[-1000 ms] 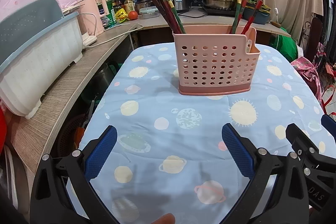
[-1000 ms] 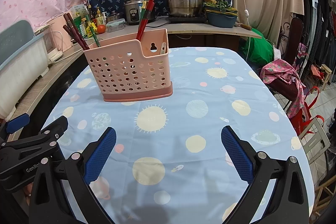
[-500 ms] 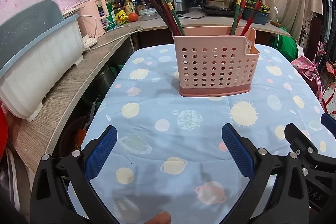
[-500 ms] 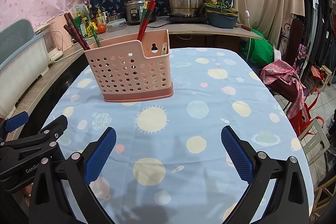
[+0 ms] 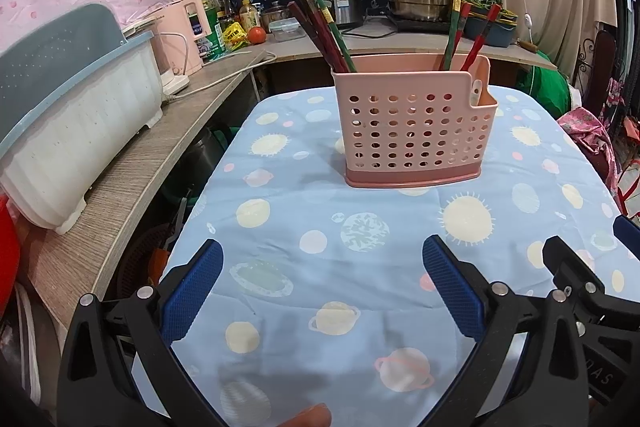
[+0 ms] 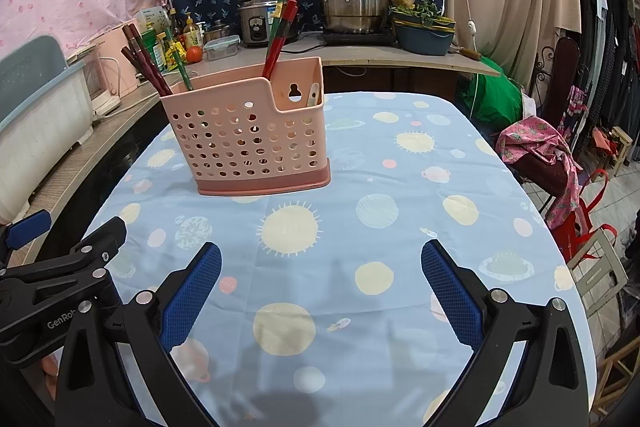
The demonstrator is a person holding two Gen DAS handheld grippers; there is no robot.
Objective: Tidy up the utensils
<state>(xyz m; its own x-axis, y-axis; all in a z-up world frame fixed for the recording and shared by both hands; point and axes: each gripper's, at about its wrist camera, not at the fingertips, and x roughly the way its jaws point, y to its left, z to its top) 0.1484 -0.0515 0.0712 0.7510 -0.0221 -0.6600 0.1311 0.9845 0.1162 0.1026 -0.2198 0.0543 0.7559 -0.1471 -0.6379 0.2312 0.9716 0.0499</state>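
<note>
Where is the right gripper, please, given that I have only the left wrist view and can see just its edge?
Observer: The right gripper is open and empty over the tablecloth, short of the basket.
Operator: Thank you. Does the basket's back wall have a hole for hanging it?
Observer: Yes, a keyhole slot shows in the back wall of the low-fronted end compartment, beside a pale handle.

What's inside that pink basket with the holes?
The pink basket holds dark chopsticks at one end, red-and-green ones at the other. Their lower ends are mostly hidden behind its wall.
</note>
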